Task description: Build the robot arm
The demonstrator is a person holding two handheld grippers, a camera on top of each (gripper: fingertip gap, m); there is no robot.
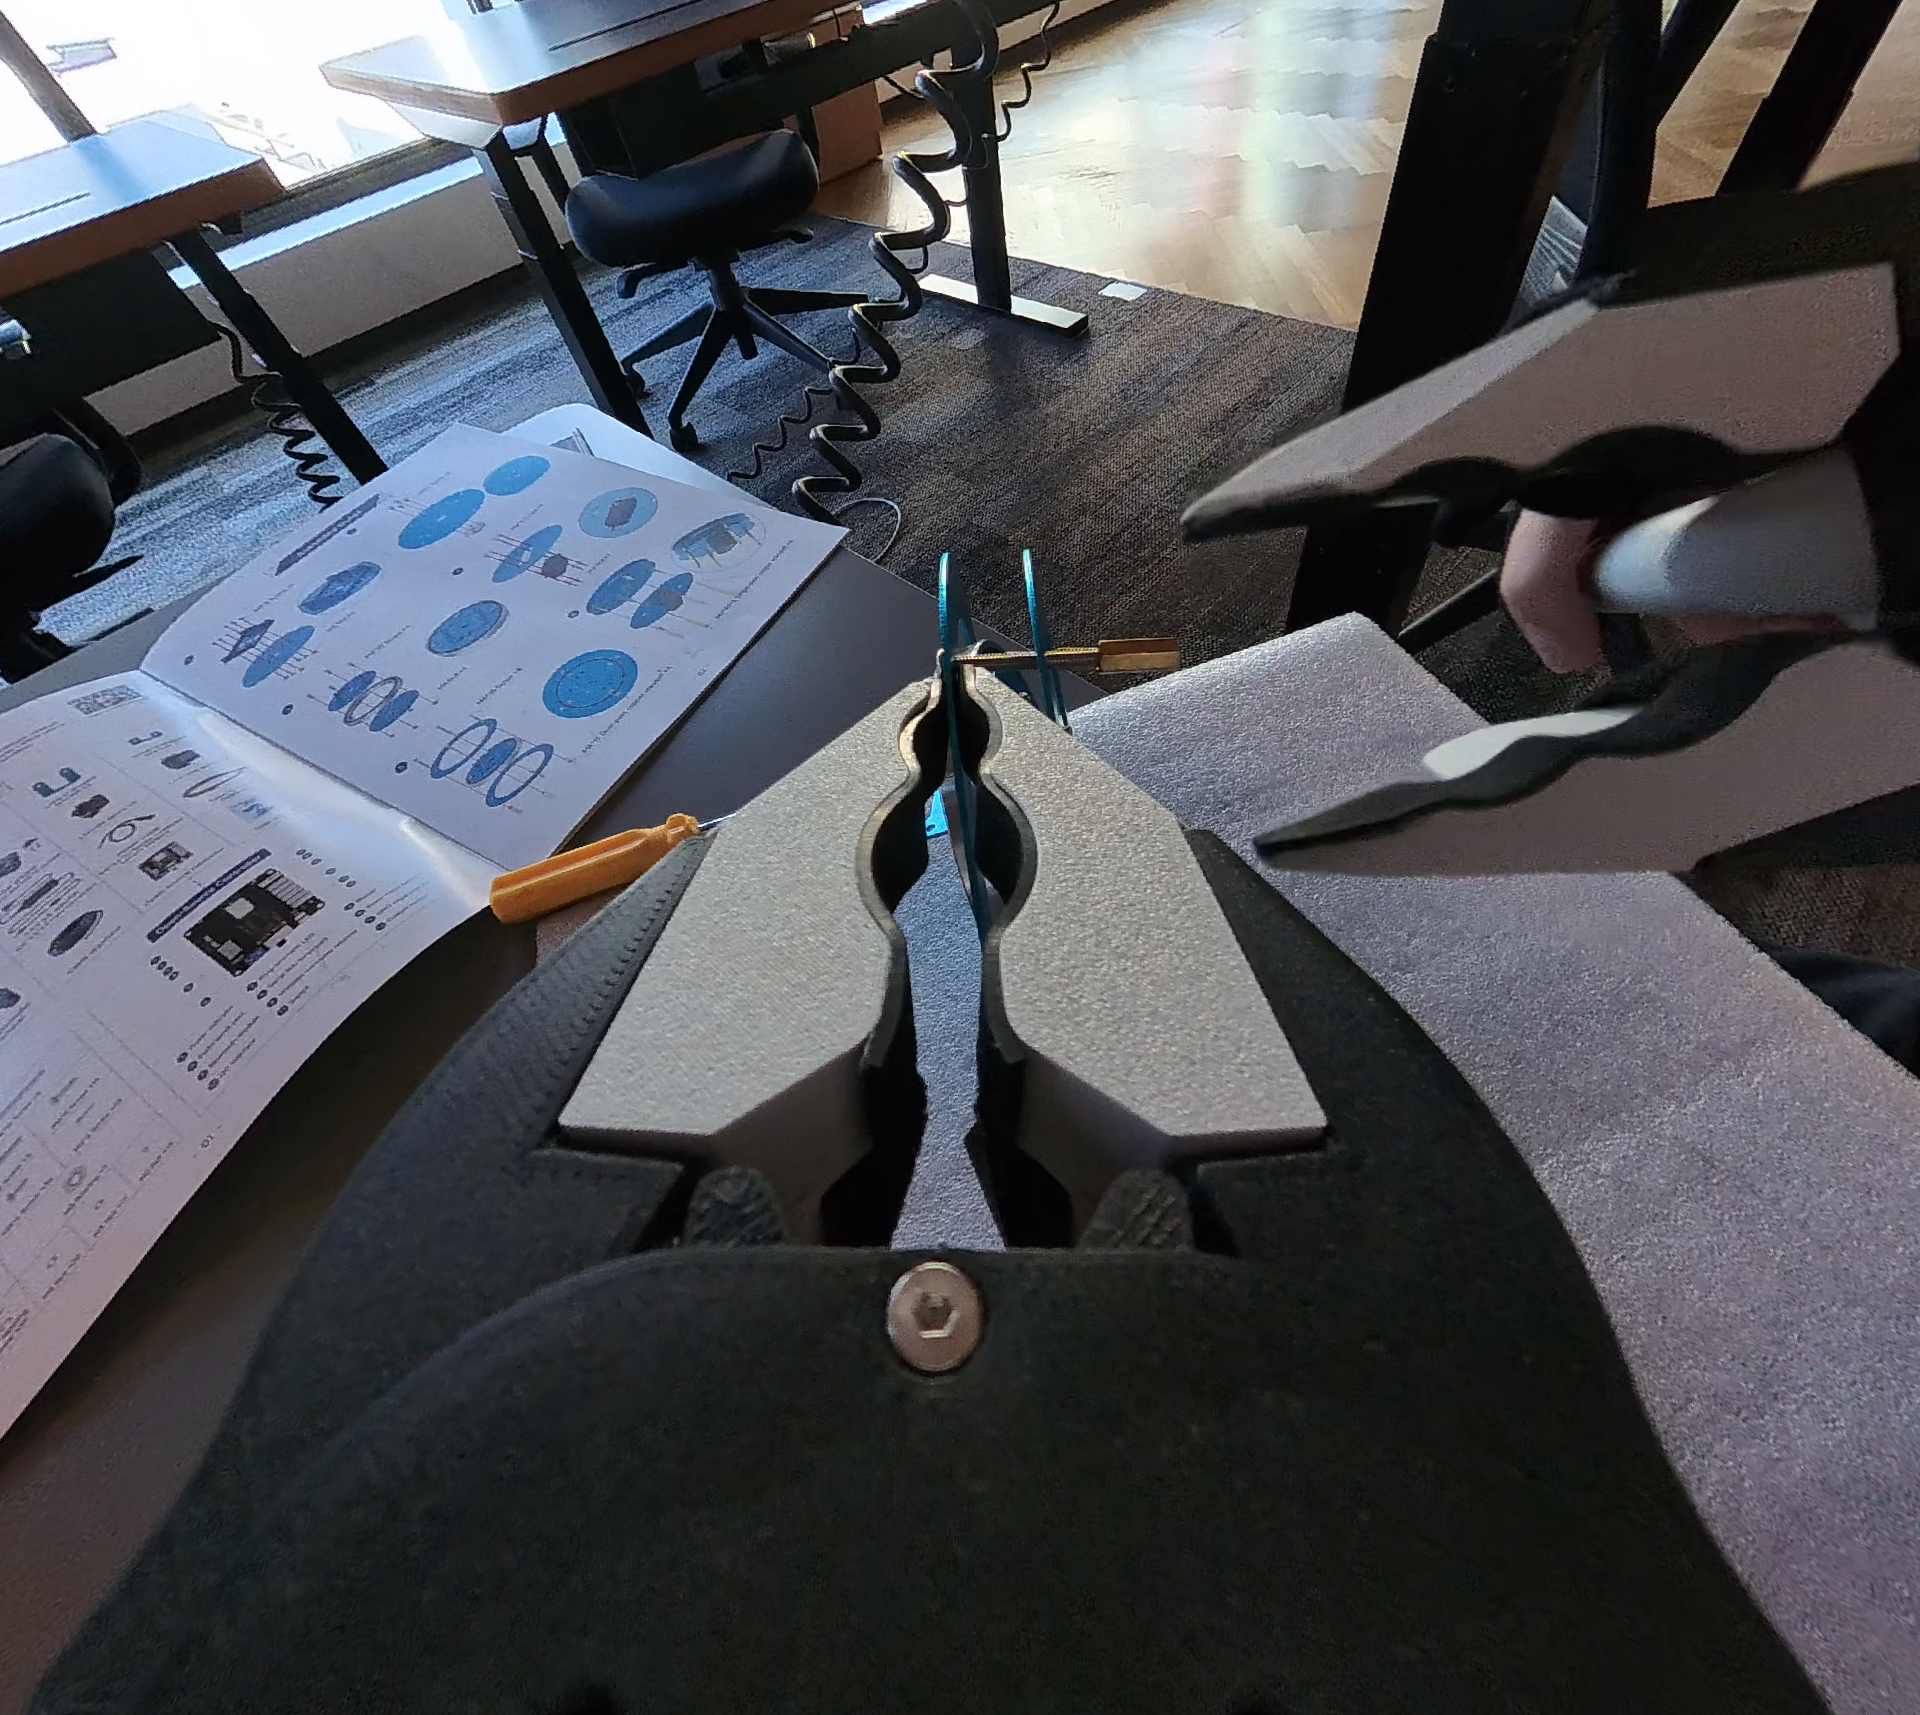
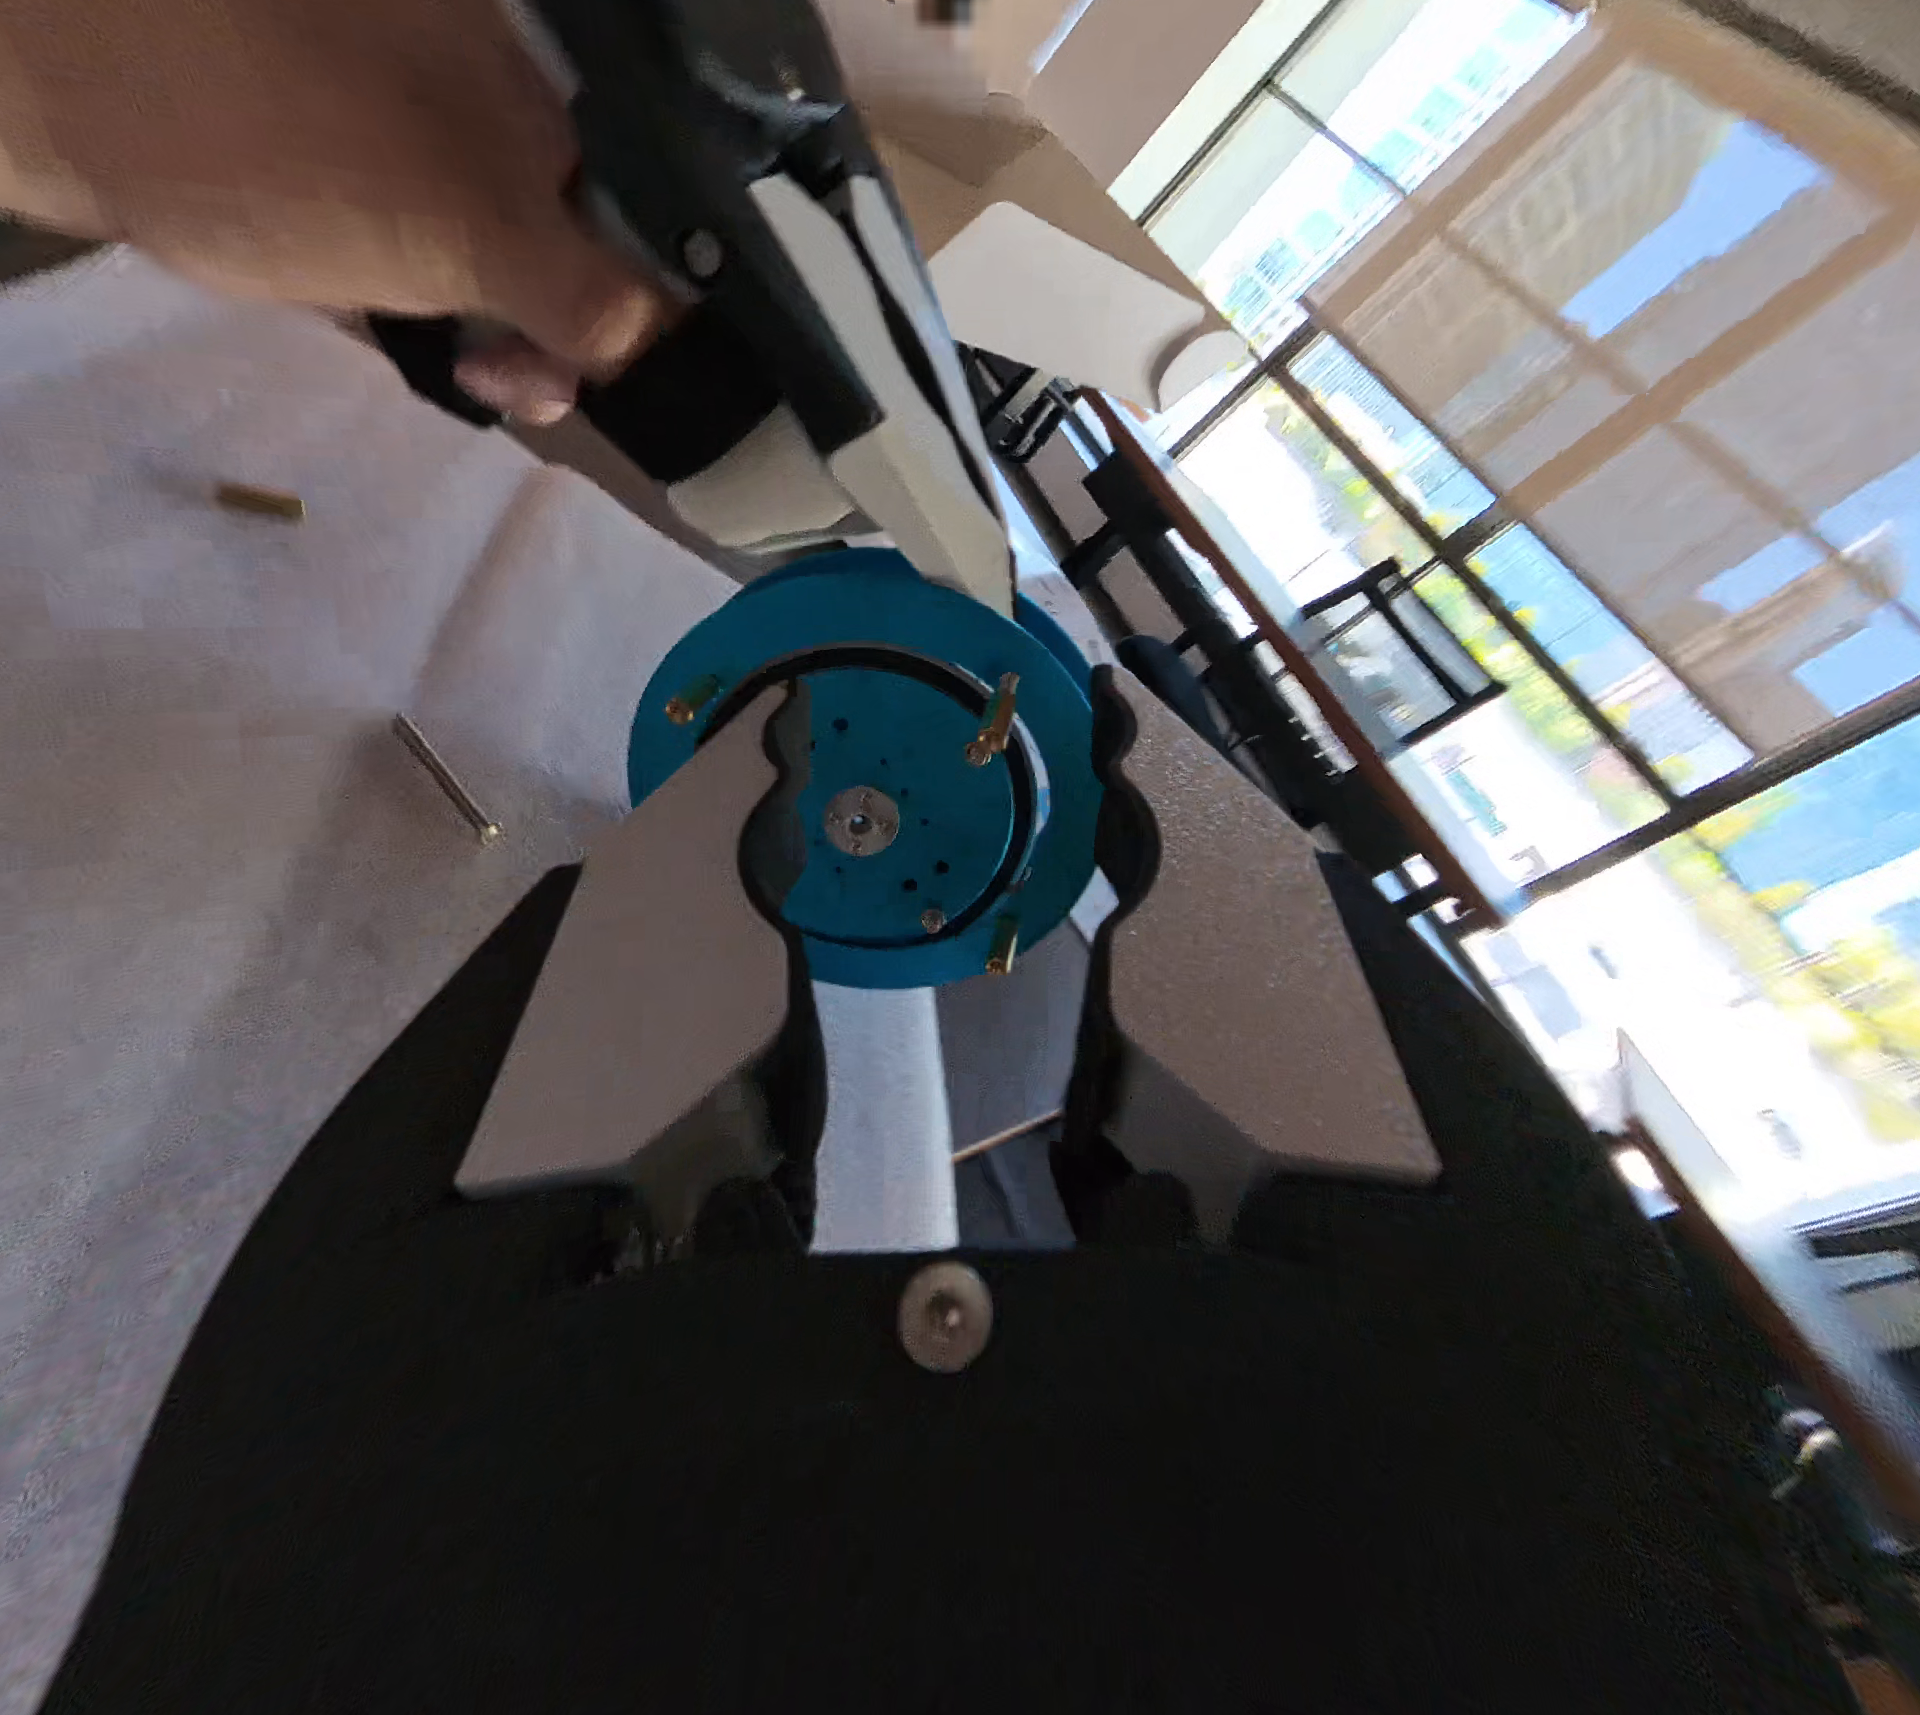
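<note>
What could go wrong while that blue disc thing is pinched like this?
The left gripper pinches the blue disc assembly only by a thin rim, so it might twist or slip. The open right gripper could knock the protruding brass standoff. Loose brass parts on the white foam could roll away.

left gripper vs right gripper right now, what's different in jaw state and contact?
The left gripper is shut, its grey fingers pinching the edge of the blue round metal plate assembly; the right gripper is open and holds nothing. The left gripper touches the assembly at its rim, while the right gripper faces its flat side, with its fingers apart either side. Both have grey fingers with wavy black pads, over the white foam sheet.
</note>
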